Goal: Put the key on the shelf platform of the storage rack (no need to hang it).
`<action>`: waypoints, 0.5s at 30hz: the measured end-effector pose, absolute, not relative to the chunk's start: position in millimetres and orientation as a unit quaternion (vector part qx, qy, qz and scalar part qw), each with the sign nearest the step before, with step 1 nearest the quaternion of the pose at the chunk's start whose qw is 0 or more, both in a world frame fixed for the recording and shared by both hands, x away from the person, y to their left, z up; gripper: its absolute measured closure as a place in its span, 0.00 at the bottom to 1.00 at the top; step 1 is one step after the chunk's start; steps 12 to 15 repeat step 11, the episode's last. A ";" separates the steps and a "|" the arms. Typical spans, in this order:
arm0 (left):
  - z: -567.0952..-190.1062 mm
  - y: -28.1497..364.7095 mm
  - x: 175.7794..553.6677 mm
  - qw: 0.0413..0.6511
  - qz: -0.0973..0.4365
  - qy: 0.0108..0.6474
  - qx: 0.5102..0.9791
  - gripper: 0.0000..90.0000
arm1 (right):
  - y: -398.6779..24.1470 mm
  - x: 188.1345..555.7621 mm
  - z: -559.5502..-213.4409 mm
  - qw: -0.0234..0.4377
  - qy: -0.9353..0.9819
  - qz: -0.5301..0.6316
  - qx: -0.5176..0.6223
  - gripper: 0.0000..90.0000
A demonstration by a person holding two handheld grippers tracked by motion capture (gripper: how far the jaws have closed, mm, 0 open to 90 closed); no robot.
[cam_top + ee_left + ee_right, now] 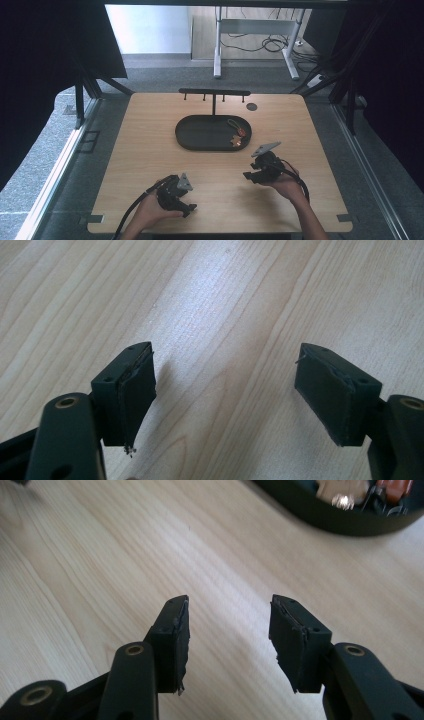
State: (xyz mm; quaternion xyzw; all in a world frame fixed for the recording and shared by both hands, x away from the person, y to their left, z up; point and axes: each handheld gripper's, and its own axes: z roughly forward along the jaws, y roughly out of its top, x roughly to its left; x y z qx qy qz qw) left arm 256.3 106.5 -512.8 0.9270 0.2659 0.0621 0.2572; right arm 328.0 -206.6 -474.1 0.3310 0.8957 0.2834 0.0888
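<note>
A pale wooden bench [150, 150] stands on grey carpet in a dark-curtained bay, with a white desk frame [255, 40] and loose cables on the floor beyond it. At the near left of the high view, the person's left hand [150, 212] holds the left hand-held gripper [184, 206] low over the bench, its cable trailing back toward the near edge. In the left gripper view its jaws stand wide apart, released, with bare wood grain between the pads [137, 390] and nothing gripped. At the middle of the bench, toward the far side, lies a black oval tray [200, 135]; a keyring with orange and brown tags [237, 134] lies inside its right end. Just behind the tray rises a black T-shaped hook rack [214, 93], and a small dark disc [251, 106] lies on the wood to its right. To the right, the person's right hand [287, 187] holds the right hand-held gripper [248, 176] near the tray's right end, apart from it, its grey plate tilted up. In the right gripper view its jaws are partly parted and released, empty over bare wood, with the tray's rim [320, 515] and the keyring's tags [390, 490] at the upper right, well ahead of the fingertips [295, 640].
</note>
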 end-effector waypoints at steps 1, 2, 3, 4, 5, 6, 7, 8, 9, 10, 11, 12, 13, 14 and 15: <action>-513.0 106.1 256.1 0.257 0.061 0.267 0.927 0.28 | -207.9 326.6 -477.0 0.086 0.895 0.283 0.333 0.57; -513.2 105.7 256.0 0.257 0.061 0.266 0.927 0.28 | -208.7 325.9 -478.7 0.085 0.895 0.282 0.335 0.57; -513.3 105.6 256.0 0.257 0.061 0.266 0.927 0.28 | -209.7 326.0 -479.9 0.085 0.895 0.282 0.334 0.57; -513.3 105.5 256.2 0.254 0.061 0.265 0.928 0.28 | -210.2 326.0 -480.3 0.085 0.894 0.283 0.337 0.57; -513.5 105.6 256.4 0.254 0.061 0.265 0.928 0.28 | -210.9 326.1 -480.6 0.085 0.893 0.284 0.337 0.57; -513.6 105.5 256.1 0.255 0.060 0.268 0.927 0.28 | -211.0 325.6 -480.3 0.087 0.892 0.288 0.338 0.57; -513.5 105.7 256.1 0.255 0.060 0.269 0.927 0.28 | -210.9 325.1 -480.0 0.088 0.891 0.290 0.339 0.56; -513.3 106.0 256.2 0.256 0.061 0.269 0.927 0.28 | -210.9 325.1 -480.0 0.088 0.891 0.290 0.339 0.56; -512.6 106.7 256.7 0.256 0.061 0.268 0.927 0.28 | -210.7 324.1 -479.7 0.089 0.890 0.292 0.338 0.56; -511.9 107.1 256.9 0.255 0.061 0.269 0.927 0.28 | -210.4 322.5 -479.2 0.088 0.889 0.295 0.338 0.56; -512.0 107.4 257.1 0.258 0.061 0.270 0.926 0.28 | -210.2 321.3 -478.9 0.089 0.889 0.298 0.336 0.56; -512.0 107.4 257.1 0.258 0.061 0.270 0.926 0.28 | -210.2 321.3 -478.9 0.089 0.889 0.298 0.336 0.56; -512.0 107.4 257.1 0.258 0.061 0.270 0.926 0.28 | -210.2 321.3 -478.9 0.089 0.889 0.298 0.336 0.56; -512.0 107.4 257.1 0.258 0.061 0.270 0.926 0.28 | -210.2 321.3 -478.9 0.089 0.889 0.298 0.336 0.56; -512.0 107.4 257.1 0.258 0.061 0.270 0.926 0.28 | -210.2 321.3 -478.9 0.089 0.889 0.298 0.336 0.56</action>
